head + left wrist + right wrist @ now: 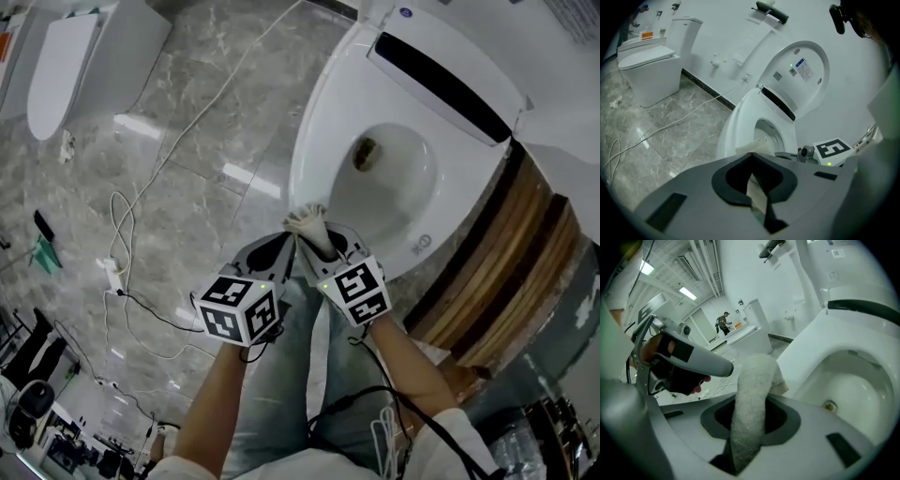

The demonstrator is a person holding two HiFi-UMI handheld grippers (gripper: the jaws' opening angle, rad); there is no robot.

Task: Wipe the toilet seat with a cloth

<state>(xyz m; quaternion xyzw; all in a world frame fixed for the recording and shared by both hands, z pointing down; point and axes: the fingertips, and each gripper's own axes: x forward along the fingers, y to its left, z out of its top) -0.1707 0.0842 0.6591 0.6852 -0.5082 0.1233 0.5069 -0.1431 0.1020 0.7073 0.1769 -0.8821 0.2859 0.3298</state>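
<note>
A white toilet stands with its lid [450,66] raised and its seat [319,103] down. Both grippers meet at the seat's front rim, holding one off-white cloth [307,225]. My left gripper [286,242] is shut on a thin edge of the cloth [757,194], whose bunched end rests on the seat [736,122]. My right gripper [323,246] is shut on a thick rolled part of the cloth [750,413], which arches over the seat [806,362]. In the right gripper view the left gripper [693,359] shows close at left.
A second toilet [66,66] stands at the far left on the marble floor. A white cable [131,206] trails across the floor. A wooden striped panel [506,272] runs beside the toilet at right. A person [723,323] stands far off.
</note>
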